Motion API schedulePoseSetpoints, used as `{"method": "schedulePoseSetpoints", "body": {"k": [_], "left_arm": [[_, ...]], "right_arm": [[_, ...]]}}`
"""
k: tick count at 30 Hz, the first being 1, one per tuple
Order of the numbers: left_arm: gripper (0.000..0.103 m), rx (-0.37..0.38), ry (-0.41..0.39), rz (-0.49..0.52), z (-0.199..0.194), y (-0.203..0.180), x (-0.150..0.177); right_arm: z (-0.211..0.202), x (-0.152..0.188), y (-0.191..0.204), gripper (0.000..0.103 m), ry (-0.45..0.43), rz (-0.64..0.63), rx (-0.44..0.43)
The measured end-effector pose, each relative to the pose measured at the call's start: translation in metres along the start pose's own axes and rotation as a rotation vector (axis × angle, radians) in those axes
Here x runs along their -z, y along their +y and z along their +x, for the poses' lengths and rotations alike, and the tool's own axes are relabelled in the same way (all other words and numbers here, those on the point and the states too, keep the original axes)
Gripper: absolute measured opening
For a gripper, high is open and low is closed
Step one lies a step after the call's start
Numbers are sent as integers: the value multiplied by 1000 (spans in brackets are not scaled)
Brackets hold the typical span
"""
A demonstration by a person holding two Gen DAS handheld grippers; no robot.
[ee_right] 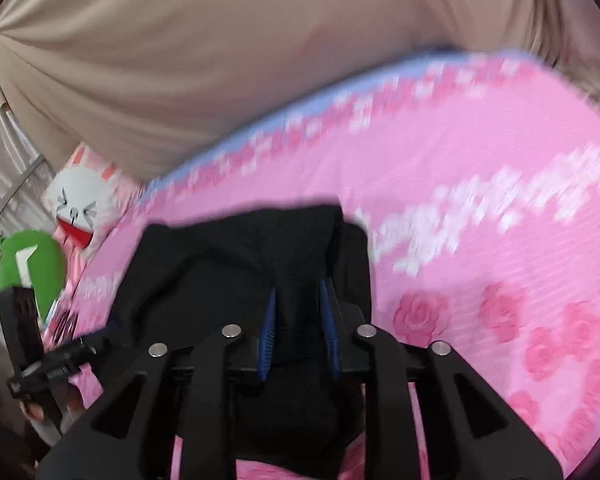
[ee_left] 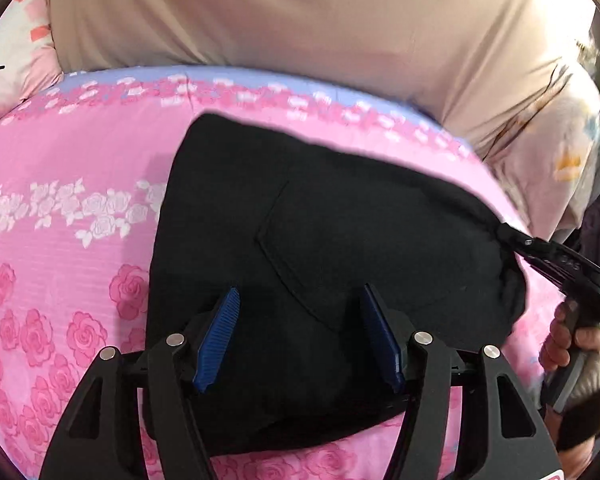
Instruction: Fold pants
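The left gripper (ee_left: 300, 336) stood released above the folded black pants (ee_left: 320, 240), which lay on the pink rose bedsheet (ee_left: 60, 208). The right gripper (ee_right: 298, 320) pinched their edge; pulling now could probably undo the fold.
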State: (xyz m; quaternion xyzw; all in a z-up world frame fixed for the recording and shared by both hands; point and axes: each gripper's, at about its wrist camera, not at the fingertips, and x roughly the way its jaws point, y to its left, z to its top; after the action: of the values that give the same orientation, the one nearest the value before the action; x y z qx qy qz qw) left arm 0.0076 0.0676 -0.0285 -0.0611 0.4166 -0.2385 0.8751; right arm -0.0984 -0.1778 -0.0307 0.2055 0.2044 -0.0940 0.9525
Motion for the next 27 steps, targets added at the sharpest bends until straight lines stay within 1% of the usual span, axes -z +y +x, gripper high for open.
{"method": "schedulePoseSetpoints", "body": {"k": [2,3,4,5,6,7,8,9,10,11,12,13,14,15,16,17,18,19,20,21,22,23,24,25,26,27], "left_arm": [[59,21,-61,12,-16,-4,-12],[60,22,-83,17,-21,-5,-18],[62,18,-99,21,-22,-7,-25],[64,1,-97,15,-17,-8,-32],[64,-13,-86,8,-9,-8,-37],[64,-26,-52,-12,7,-3,-42],[64,-37,-15,-36,23,0,-46],[61,-44,25,-56,37,4,-47],[61,-49,55,-75,48,9,-47],[60,-68,54,-78,49,11,-45],[60,-73,44,-64,46,9,-43],[60,-76,36,-55,42,7,-42],[60,-77,30,-50,38,6,-39],[60,-71,31,-52,34,7,-38],[60,-66,31,-54,33,8,-34],[60,-64,30,-52,30,8,-31],[60,-68,28,-48,27,8,-28],[60,-68,24,-43,23,7,-25],[60,-67,24,-39,18,5,-23],[60,-78,25,-36,11,4,-20],[60,-80,25,-26,0,1,-14],[60,-64,28,-18,-7,0,-9],[61,-45,32,-10,-12,-2,-4],[61,-41,44,5,-15,-4,4],[61,-58,60,21,-13,-4,11],[64,-73,69,41,-6,-3,20]], "right_arm": [[-17,-9,21,21,-52,-40,-45],[-18,-13,33,20,-55,-66,-74],[-16,-16,37,19,-45,-77,-89],[-3,-18,41,19,-22,-92,-89],[20,-18,35,16,23,-102,-39],[45,-18,25,16,67,-103,45],[80,-16,4,9,135,-93,152],[90,-14,-5,9,141,-65,129],[86,-17,-8,9,131,-26,98],[78,-21,-4,9,135,-3,93],[58,-24,8,13,88,-14,89],[42,-25,17,13,52,-39,74],[29,-23,27,13,28,-66,50],[20,-18,33,13,28,-89,32],[22,-10,34,13,54,-105,37],[37,5,29,12,126,-135,76],[50,18,20,10,175,-147,118],[52,26,14,10,173,-123,108],[41,26,14,10,153,-84,93],[27,24,21,13,144,-87,90],[10,23,30,16,107,-120,69],[1,24,36,16,91,-148,54],[-4,27,40,15,106,-180,53],[-1,33,38,14,142,-197,75],[9,42,32,14,185,-213,111],[22,53,21,12,209,-234,126]]}}
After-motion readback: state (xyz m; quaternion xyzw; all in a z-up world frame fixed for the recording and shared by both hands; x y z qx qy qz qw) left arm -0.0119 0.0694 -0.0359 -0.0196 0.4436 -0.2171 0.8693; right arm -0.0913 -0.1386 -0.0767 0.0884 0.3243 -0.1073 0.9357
